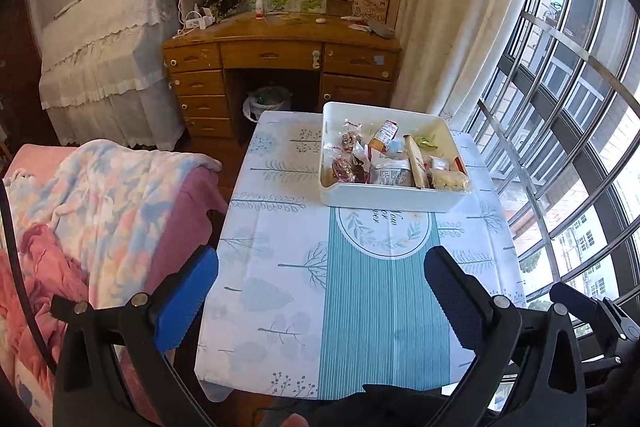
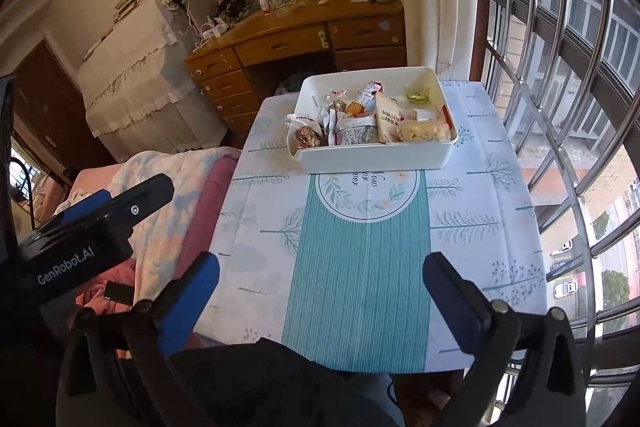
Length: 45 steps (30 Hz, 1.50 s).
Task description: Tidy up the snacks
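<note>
Bedroom by a barred window: a small table [image 1: 360,307] in a tree-print cloth, both grippers hovering empty over its near edge.

A white bin [image 1: 384,195] at the far end holds the snacks [image 1: 384,159]: light, crinkly, slippery packets, best pinched at a sealed edge. Left gripper [image 1: 320,291] and right gripper [image 2: 320,291] both stand fully open, holding nothing.
</note>
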Tool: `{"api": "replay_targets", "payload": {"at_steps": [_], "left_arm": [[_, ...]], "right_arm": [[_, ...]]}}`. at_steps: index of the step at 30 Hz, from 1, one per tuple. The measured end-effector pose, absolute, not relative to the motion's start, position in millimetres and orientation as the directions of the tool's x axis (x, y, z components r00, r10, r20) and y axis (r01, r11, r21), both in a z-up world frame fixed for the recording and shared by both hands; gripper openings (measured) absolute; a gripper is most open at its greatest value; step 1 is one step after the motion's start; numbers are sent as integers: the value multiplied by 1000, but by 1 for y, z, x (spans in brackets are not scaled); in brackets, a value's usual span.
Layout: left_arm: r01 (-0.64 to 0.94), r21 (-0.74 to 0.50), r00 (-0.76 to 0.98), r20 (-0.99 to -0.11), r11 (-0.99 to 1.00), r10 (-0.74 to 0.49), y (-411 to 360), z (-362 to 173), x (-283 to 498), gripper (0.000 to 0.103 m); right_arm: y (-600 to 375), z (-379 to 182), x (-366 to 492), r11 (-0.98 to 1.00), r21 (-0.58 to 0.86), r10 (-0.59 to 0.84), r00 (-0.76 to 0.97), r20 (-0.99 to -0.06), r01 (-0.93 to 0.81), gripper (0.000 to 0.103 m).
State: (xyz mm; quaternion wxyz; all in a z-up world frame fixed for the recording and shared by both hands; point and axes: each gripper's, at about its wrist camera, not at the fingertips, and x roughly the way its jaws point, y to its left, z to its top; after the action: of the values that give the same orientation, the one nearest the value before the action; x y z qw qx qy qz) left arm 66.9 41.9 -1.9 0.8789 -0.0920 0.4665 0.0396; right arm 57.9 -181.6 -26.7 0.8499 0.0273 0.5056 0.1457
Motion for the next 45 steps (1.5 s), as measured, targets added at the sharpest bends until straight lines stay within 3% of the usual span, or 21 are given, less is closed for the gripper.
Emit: {"api": "replay_targets", "payload": {"at_steps": [7,45], "left_arm": [[-131,-92,603,-798,987,5,39,6,67,102],[-65,-73,590,-807,995,-21,34,1,88,102]], "right_arm": [[-181,-25,57,965,174,249,482,-840,-196,102],[-179,-35,80,976,160,211,459,-863,-147,103]]}}
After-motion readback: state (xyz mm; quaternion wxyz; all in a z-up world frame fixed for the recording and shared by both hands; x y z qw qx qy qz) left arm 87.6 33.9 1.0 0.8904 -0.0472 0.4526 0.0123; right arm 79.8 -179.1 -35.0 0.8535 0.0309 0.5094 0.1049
